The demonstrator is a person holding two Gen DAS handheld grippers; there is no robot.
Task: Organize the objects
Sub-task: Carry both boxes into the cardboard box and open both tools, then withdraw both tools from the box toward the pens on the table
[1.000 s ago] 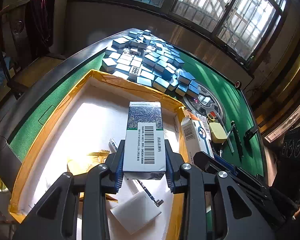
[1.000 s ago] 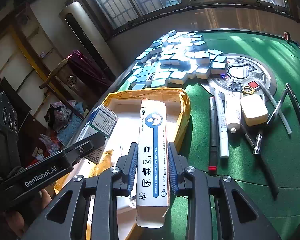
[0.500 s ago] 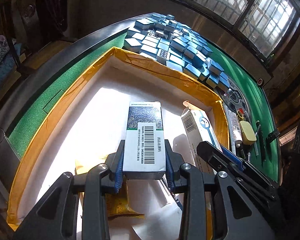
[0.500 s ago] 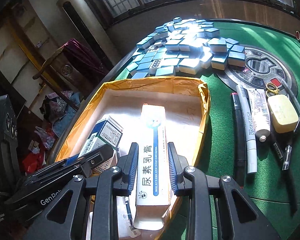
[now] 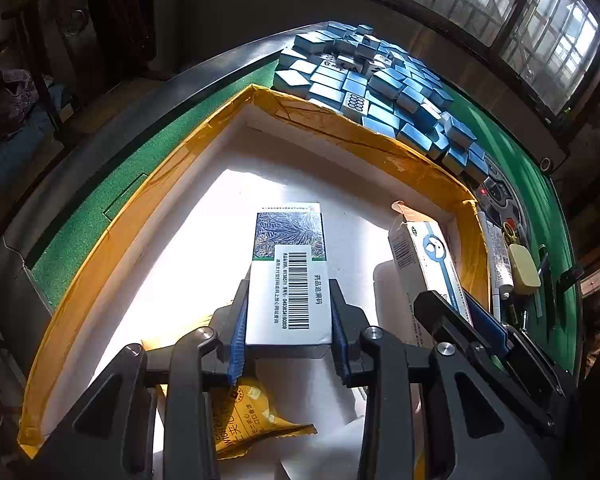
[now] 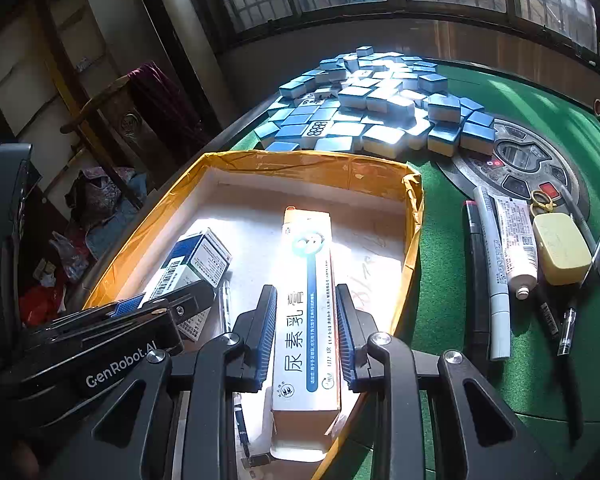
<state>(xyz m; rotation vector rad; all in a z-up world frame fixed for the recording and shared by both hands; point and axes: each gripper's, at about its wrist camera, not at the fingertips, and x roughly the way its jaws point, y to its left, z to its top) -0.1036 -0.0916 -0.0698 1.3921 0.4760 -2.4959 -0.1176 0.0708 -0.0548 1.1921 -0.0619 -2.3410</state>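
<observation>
A green felt mahjong table [image 6: 480, 360] is filling both views, with a heap of blue-backed mahjong tiles [image 6: 372, 108] lying at its far side; one face-up tile is showing eight circles. Near the tiles, a shallow yellow-taped box [image 5: 148, 200] with a white floor is sitting on the felt. The left gripper [image 5: 288, 332] is hanging over this box, its jaws closed on a medicine carton [image 5: 289, 276] bearing a barcode label with small Chinese print too fine to read. The right gripper [image 6: 306, 334] is clamping a long ointment carton [image 6: 306, 312] printed "尿素乳膏", also over the box, toward its right wall. "GenRobot.AI" is showing on the left gripper's body in the right view. A yellow snack packet [image 5: 252, 420] is lying partly hidden beneath the left gripper, its lettering cut off. Right of the box, a white marker [image 6: 494, 280], a tube [image 6: 516, 240] and a pale yellow case [image 6: 560, 250] are lying side by side.
</observation>
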